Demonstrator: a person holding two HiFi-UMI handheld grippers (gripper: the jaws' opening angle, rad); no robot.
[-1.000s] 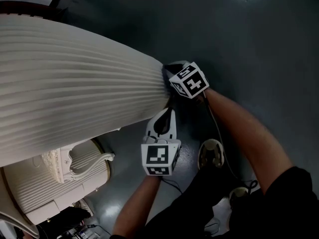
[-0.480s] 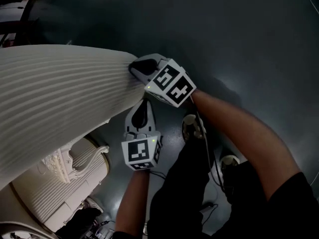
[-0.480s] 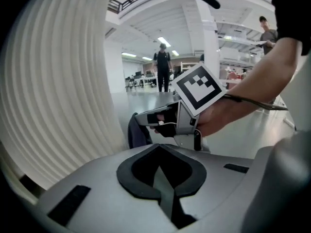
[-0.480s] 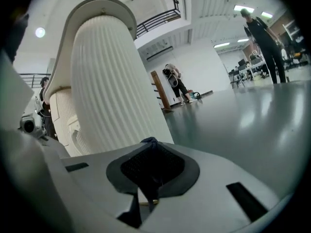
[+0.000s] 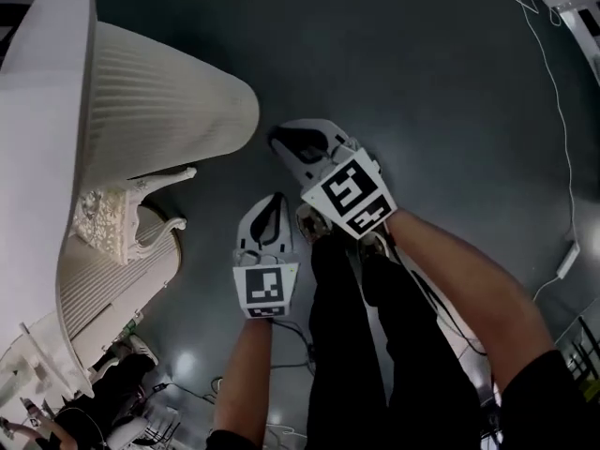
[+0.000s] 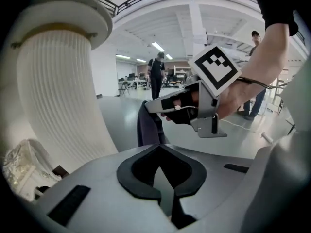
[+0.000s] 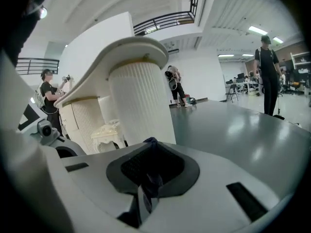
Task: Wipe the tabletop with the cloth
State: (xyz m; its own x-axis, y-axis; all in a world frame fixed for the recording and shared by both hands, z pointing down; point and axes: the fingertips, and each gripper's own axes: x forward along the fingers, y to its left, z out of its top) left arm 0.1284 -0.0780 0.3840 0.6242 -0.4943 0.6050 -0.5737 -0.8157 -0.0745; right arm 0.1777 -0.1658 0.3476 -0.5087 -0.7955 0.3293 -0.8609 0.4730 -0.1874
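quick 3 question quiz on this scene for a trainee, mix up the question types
1. Multiple choice: which gripper holds the dark cloth? A) left B) right C) neither
2. True or false: the cloth is pressed on the white tabletop.
3. Fill in: both grippers hang over the dark ____, beside the table's fluted pedestal.

Key: 1 B, the right gripper is shut on it; the left gripper is shut, empty. 2 false. 3 floor.

Left claw (image 5: 273, 206) closed, right claw (image 5: 284, 142) clamped.
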